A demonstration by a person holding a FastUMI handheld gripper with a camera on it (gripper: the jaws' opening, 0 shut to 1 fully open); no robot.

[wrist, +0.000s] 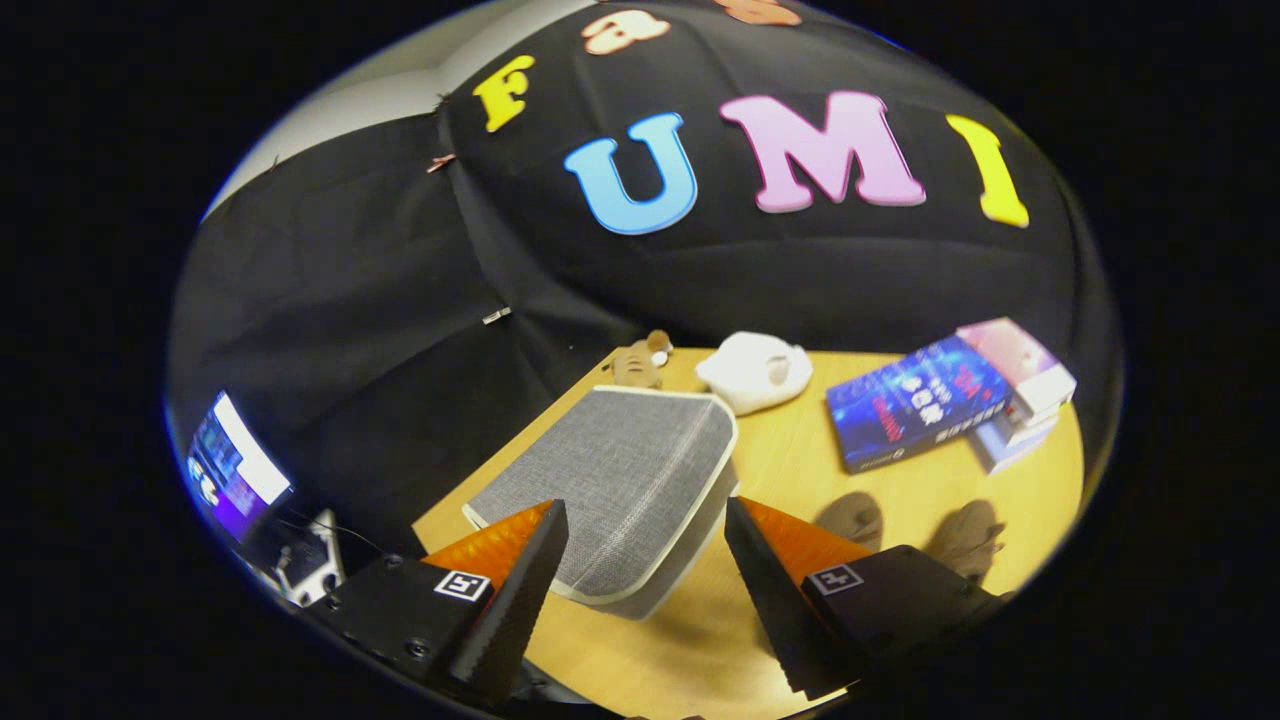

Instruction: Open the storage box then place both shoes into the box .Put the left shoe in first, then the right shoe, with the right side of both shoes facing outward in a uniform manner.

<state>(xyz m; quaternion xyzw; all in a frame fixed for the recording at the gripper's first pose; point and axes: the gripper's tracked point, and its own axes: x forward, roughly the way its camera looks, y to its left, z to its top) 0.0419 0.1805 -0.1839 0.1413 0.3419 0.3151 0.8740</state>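
Hovering gripper (645, 560) with fingers spread wide, gripping nothing; storage box (615, 480), lid closed, lying just ahead between fingertips; shoes (905, 525) sitting right of box.

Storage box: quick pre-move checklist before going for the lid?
1. Storage box lid closed: ok, the grey fabric lid sits flat on the box, not yet opened.
2. Fingers open: ok, they are spread wide with nothing between them.
3. Alignment: ok, the box's near corner lies just ahead, between the fingers.
4. Lid clear: ok, nothing rests on it; the white plush toy and the small brown toy sit beyond the box.
5. Shoes reachable: ok, both brownish shoes stand on the wooden table, beside the box; which one is left, cannot tell.
6. Lid grasp point: cannot tell, no handle or tab visible.
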